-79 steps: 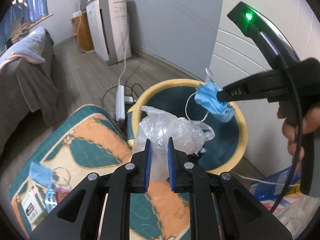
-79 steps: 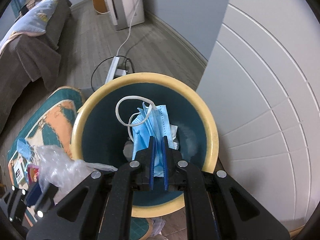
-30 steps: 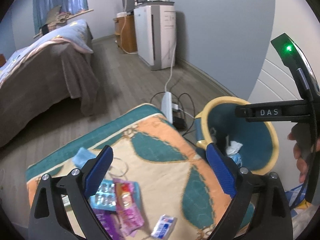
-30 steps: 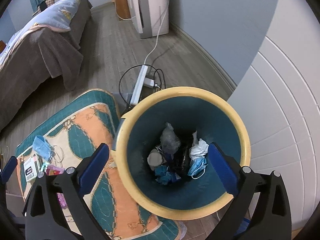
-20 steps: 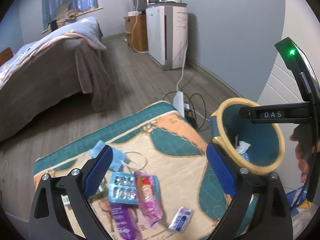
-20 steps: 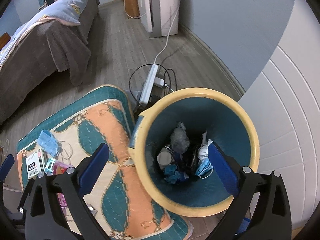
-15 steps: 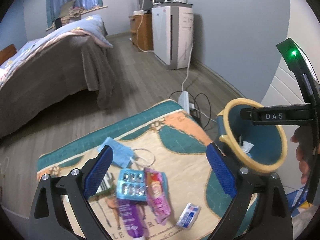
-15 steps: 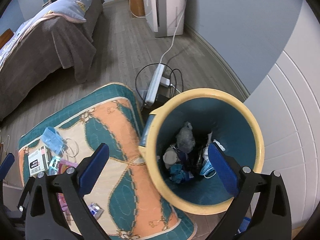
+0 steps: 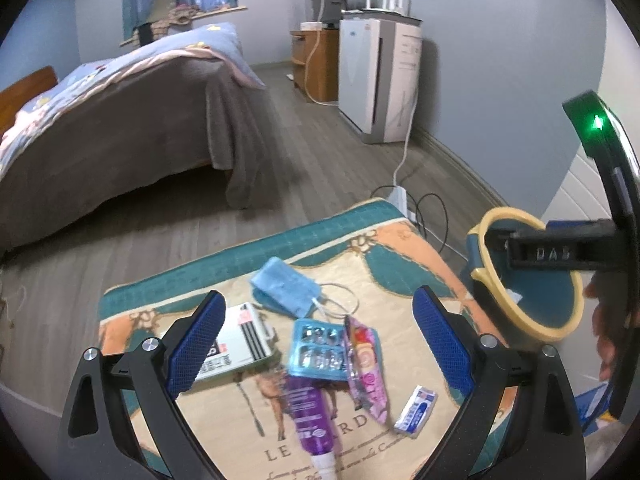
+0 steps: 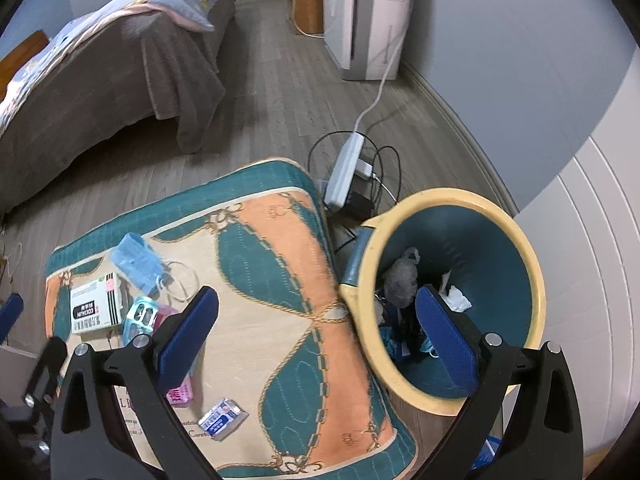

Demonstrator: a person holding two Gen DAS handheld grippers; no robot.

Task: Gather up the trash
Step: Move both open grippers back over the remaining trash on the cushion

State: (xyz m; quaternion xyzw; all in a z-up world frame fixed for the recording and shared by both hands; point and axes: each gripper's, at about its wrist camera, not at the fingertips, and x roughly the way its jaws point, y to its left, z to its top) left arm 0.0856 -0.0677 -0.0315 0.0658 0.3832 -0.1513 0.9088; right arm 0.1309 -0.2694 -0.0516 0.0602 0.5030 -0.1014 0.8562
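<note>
A yellow-rimmed teal bin (image 10: 536, 288) (image 9: 486, 276) stands right of a patterned rug (image 10: 276, 280) (image 9: 400, 256) and holds a face mask, tissue and other scraps. On the rug lie a blue face mask (image 9: 284, 286) (image 10: 136, 264), a white box (image 9: 236, 340) (image 10: 94, 304), a blister pack (image 9: 318, 350), a pink wrapper (image 9: 366, 364), a purple tube (image 9: 310, 412) and a small blue-white packet (image 9: 416, 410) (image 10: 222, 418). My left gripper (image 9: 316, 348) hangs open above the litter. My right gripper (image 10: 316, 340) is open over the rug's edge beside the bin, with nothing in it.
A power strip (image 10: 344, 172) with tangled cables lies on the wood floor behind the bin. A bed (image 9: 120, 120) with a grey cover is at the left, a white appliance (image 9: 380, 80) against the far wall, and a white panelled wall (image 10: 592, 240) at the right.
Both grippers let go of the plastic bag and the face mask into the bin, opened wide, and have drawn back leftward toward the litter on the rug.
</note>
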